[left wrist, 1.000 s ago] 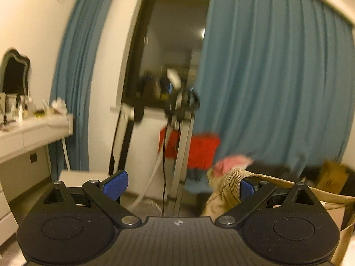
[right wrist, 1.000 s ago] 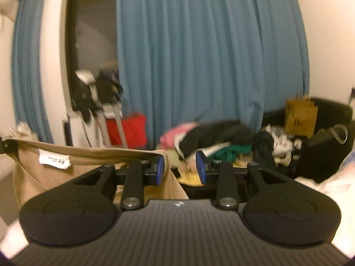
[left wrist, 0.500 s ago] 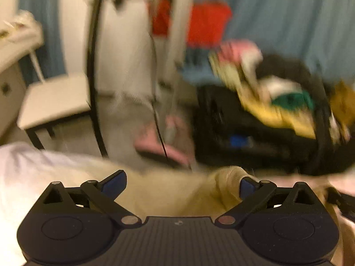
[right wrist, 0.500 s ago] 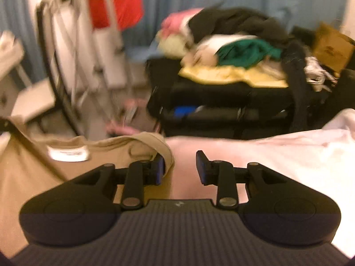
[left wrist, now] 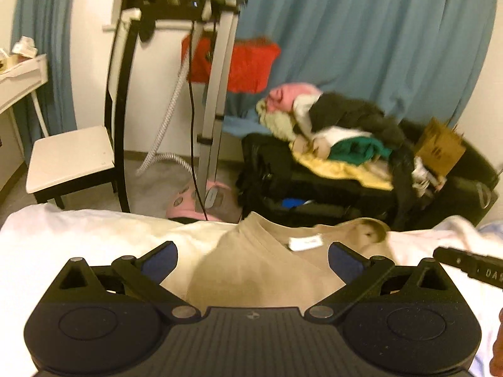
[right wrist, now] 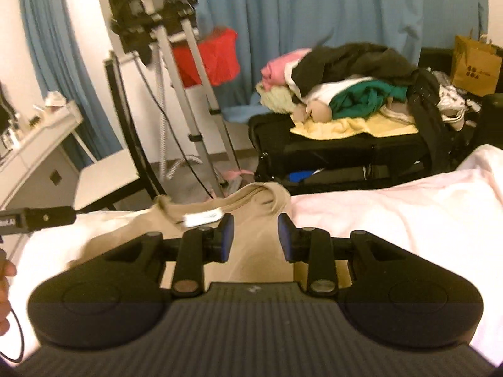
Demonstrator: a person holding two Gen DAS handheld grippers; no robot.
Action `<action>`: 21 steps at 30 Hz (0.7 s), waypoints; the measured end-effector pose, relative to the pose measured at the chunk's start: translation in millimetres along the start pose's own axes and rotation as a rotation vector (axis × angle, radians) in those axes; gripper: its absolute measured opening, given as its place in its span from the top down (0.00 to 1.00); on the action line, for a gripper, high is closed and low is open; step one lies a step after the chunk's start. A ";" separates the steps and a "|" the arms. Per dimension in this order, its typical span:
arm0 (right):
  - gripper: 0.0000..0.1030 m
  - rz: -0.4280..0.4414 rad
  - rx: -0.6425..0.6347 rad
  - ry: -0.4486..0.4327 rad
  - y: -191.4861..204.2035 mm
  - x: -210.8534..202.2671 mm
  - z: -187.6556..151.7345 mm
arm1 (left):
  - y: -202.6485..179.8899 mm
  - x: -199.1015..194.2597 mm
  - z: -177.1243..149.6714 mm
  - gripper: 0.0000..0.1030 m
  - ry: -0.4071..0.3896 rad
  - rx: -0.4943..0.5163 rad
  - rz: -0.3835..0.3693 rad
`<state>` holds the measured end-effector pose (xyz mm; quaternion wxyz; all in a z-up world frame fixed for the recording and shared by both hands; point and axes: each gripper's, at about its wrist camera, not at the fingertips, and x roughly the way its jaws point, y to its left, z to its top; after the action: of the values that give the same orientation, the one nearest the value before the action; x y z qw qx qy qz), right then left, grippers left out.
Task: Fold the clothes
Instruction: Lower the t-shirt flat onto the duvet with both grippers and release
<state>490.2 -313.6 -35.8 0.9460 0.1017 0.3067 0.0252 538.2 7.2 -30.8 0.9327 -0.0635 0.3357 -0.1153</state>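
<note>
Tan T-shirt lies on the bed, over the white sheet, collar end toward the foot of the bed and the room beyond. White neck label faces up just inside the collar. Collar rim is ruffled; the shoulder at the right of the left wrist view is bunched into a small curl.

Left gripper: fingers set wide, blue pads well apart, the shirt's chest spread beneath the gap. Neither pad presses cloth; nothing held.

Right gripper: fingers set narrow but parted, a clear gap between the blue pads. Shirt fabric shows through the gap below the collar; the left pad sits just beside the label. Cannot see any cloth pinched; reads as not gripping.

Both grippers point downward over the same garment, side by side. The black body of each one shows at the edge of the other's view. Part of a hand is at the left edge of the right wrist view.

Beyond the bed: a black suitcase heaped with mixed clothes, a brown paper bag, a garment steamer stand, a white stool, blue curtains.
</note>
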 end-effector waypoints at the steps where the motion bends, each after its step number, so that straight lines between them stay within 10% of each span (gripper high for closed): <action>1: 0.68 0.003 0.002 -0.017 3.0 -19.1 -7.0 | -1.0 -21.7 -6.8 0.00 -0.021 -0.014 -0.007; 13: 0.67 0.093 0.164 -0.182 31.6 -240.0 -136.2 | 48.5 -179.2 -135.8 0.07 -0.087 -0.340 -0.094; 21: 0.66 0.124 0.228 -0.189 19.3 -247.6 -191.2 | 105.9 -165.4 -183.4 0.26 -0.083 -0.659 -0.101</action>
<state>177.8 -288.2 -40.7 0.9497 0.2290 0.2102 0.0388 315.2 144.5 -90.9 0.8681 -0.3828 0.3129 -0.0439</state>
